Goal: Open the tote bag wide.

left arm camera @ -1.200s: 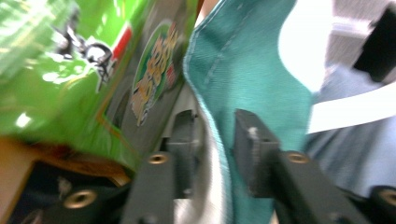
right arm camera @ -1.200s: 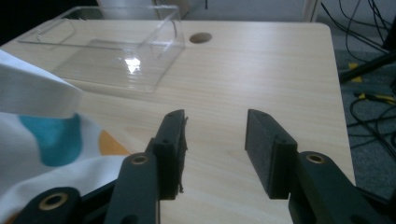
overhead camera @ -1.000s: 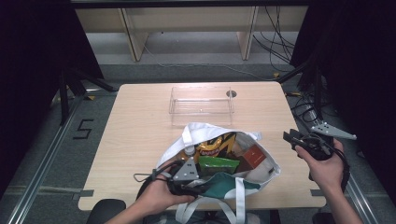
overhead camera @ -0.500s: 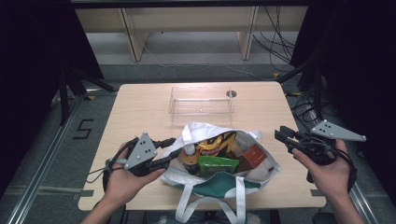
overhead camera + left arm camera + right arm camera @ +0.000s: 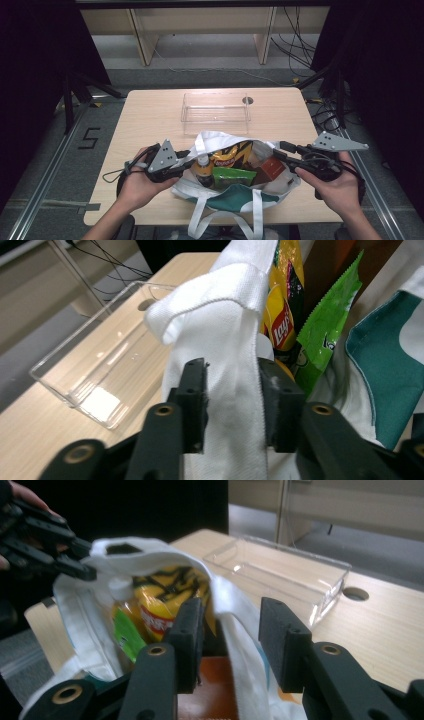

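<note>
Both my hands swung out to bag's sides. Left gripper jaws just closing, pinching white rim; right gripper half-open straddling opposite rim, not clamped. Bag at table's near edge. Next: clamp right, spread mouth.

A pale wooden table with a round hole near its far edge stands on a grey floor, where a black figure five is marked beside a metal rail. Beyond the table stands light wooden furniture with two upright legs, and loose cables trail across the floor behind it. Dark curtains close in both sides, and the light is even and soft.
</note>
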Demonstrator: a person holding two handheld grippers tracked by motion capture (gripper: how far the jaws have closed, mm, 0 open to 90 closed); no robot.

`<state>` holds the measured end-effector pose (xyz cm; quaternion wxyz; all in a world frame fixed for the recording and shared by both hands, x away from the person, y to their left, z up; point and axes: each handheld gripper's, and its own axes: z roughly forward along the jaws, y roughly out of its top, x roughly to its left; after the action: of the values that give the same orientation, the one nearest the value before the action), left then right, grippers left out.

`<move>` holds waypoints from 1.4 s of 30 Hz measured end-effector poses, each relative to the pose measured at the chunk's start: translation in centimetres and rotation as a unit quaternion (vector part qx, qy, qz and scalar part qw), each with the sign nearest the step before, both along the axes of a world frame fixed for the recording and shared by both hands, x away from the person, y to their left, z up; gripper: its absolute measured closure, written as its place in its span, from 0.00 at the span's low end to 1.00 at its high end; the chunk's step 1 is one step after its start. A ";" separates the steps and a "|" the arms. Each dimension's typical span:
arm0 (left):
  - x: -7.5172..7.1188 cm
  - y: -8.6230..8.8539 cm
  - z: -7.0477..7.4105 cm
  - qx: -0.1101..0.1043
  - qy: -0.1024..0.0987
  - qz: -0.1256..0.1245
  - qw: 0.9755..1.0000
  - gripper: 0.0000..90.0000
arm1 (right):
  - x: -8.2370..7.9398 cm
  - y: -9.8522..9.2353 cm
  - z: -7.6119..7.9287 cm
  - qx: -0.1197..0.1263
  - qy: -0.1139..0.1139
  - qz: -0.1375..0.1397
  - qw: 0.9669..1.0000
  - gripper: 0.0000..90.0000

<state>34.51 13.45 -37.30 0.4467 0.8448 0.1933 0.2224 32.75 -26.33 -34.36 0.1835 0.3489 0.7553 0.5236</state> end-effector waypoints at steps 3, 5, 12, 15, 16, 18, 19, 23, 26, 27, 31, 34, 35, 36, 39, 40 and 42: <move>0.6 0.0 0.3 -0.015 0.000 0.002 1.000 0.91 | 0.6 0.1 -0.5 -0.023 0.009 0.005 1.000 0.89; 1.0 0.0 0.7 -0.024 0.001 0.006 1.000 0.95 | 1.0 0.0 -0.6 -0.021 0.019 0.012 1.000 0.96; 2.4 0.0 1.5 -0.050 -0.005 0.026 0.998 0.97 | 2.4 -0.2 -0.1 -0.009 0.021 -0.004 1.000 0.99; 2.9 0.1 1.6 -0.057 -0.017 0.035 0.998 0.97 | 2.9 -0.3 0.2 0.004 0.037 0.004 0.999 0.99; 2.9 0.1 1.7 -0.061 -0.024 0.042 0.997 0.97 | 2.9 -0.3 0.2 0.004 0.037 0.004 0.999 0.99; 3.1 0.1 1.8 -0.062 -0.030 0.043 0.997 0.97 | 3.4 -0.3 0.4 0.012 0.032 -0.005 0.999 0.99; 3.2 0.1 1.9 -0.063 -0.031 0.043 0.997 0.97 | 3.4 -0.3 0.4 0.012 0.032 -0.005 0.999 0.99; 3.9 0.1 1.7 -0.073 -0.033 0.055 0.995 0.98 | 4.3 -0.6 0.5 0.005 0.035 -0.002 0.999 0.99; 4.6 0.0 1.4 -0.078 -0.034 0.062 0.994 0.97 | 5.2 -0.5 0.3 -0.003 0.026 -0.012 1.000 0.99; 4.9 -0.1 1.3 -0.080 -0.033 0.065 0.994 0.97 | 5.2 -0.5 0.3 -0.003 0.026 -0.012 1.000 0.99; 6.1 -0.3 0.6 -0.075 -0.029 0.076 0.994 0.97 | 6.1 -0.5 -0.2 -0.010 0.026 -0.018 0.999 0.99; 7.0 -0.8 -0.4 -0.056 -0.026 0.081 0.995 0.97 | 6.9 -0.4 -1.2 -0.022 0.040 -0.027 0.999 0.99; 7.3 -0.9 -0.8 -0.054 -0.023 0.082 0.995 0.98 | 7.2 -0.4 -1.5 -0.030 0.045 -0.027 0.998 0.99; 7.5 -1.0 -1.0 -0.051 -0.021 0.083 0.995 0.98 | 7.4 -0.3 -1.9 -0.029 0.054 -0.030 0.998 0.99; 8.2 -1.2 -1.9 -0.039 -0.018 0.087 0.995 0.97 | 8.5 -0.4 -3.4 -0.031 0.055 -0.034 0.997 0.99; 8.4 -1.3 -2.2 -0.037 -0.017 0.087 0.995 0.97 | 8.5 -0.4 -3.4 -0.031 0.055 -0.034 0.997 0.99; 8.8 -1.6 -2.8 -0.024 -0.018 0.086 0.996 0.97 | 9.1 -0.2 -4.5 -0.042 0.055 -0.045 0.997 0.99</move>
<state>43.29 11.85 -40.15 0.4496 0.8100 0.2619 0.2706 41.82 -26.48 -38.82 0.1793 0.4033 0.7688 0.4627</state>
